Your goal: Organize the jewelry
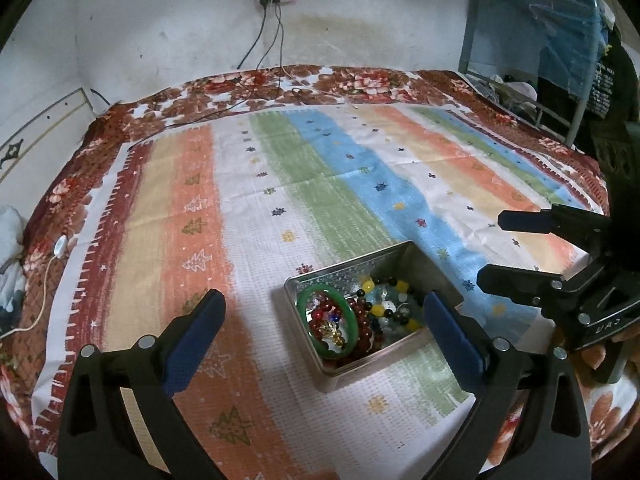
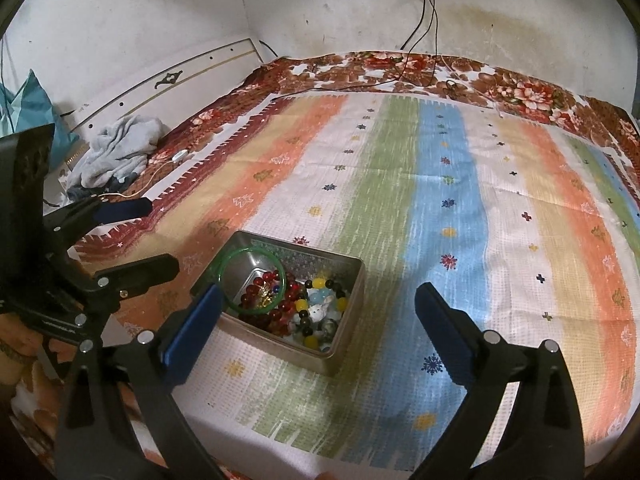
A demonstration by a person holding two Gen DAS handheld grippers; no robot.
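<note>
A silver metal tin (image 1: 420,260) stands on the striped cloth, also in the right wrist view (image 2: 352,292). It holds a green bangle (image 1: 352,316) (image 2: 236,258), dark red bead bracelets (image 1: 362,334) (image 2: 260,294) and mixed yellow, black and pale beads (image 1: 390,312) (image 2: 320,312). My left gripper (image 1: 326,304) is open and empty, hovering above the tin; it also shows in the right wrist view (image 2: 158,236). My right gripper (image 2: 320,296) is open and empty, just right of the tin; it shows in the left wrist view (image 1: 494,248).
A striped cloth (image 1: 280,168) covers a floral blanket (image 1: 360,80) on a bed. Cables (image 1: 264,52) hang from a wall socket onto the far edge. A grey bundle of cloth (image 2: 116,152) lies at the left. A metal rack (image 1: 532,60) stands at the right.
</note>
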